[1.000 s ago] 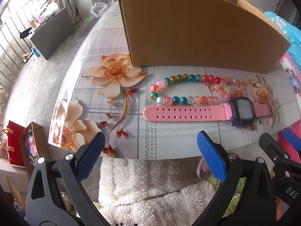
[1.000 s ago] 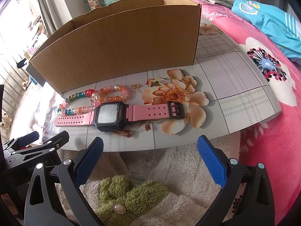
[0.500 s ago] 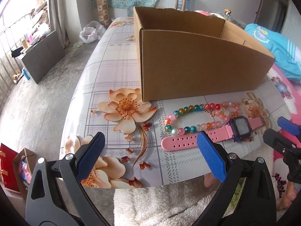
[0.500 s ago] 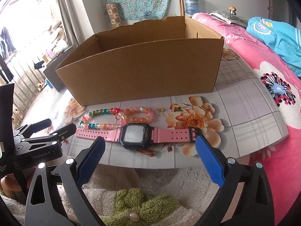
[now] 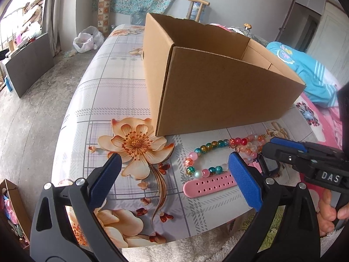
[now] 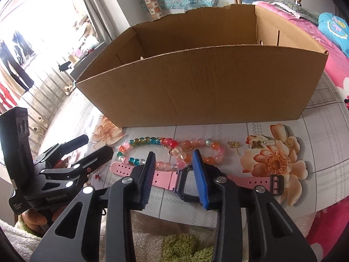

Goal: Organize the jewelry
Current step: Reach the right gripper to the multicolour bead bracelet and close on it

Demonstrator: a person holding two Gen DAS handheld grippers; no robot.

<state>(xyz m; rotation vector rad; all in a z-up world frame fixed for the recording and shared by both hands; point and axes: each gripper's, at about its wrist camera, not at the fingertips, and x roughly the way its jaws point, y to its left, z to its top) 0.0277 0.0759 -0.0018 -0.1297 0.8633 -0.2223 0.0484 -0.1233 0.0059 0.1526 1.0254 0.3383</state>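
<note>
A pink watch (image 6: 190,185) with a dark face lies flat near the table's front edge; its strap (image 5: 209,184) points left. Behind it lie a multicoloured bead bracelet (image 6: 141,146) and an orange-pink one (image 6: 209,150). Small gold pieces (image 6: 233,145) rest on a printed flower to the right. An open cardboard box (image 6: 207,87) stands behind them all. My right gripper (image 6: 174,154) hovers over the watch, its jaws closing; strap and face edge show between the pads, which do not press on them. My left gripper (image 5: 174,159) stands wide open over the tablecloth, left of the beads, holding nothing.
The floral tablecloth (image 5: 122,100) drops off at the front edge onto a fluffy white rug (image 5: 196,249). A pink bedspread (image 6: 331,218) lies to the right. A person's hand (image 5: 329,214) holds the right gripper's handle. Grey floor lies left of the table.
The right gripper's jaws have narrowed from wide apart. It has moved in over the watch. Both cameras have tilted up and come closer to the box.
</note>
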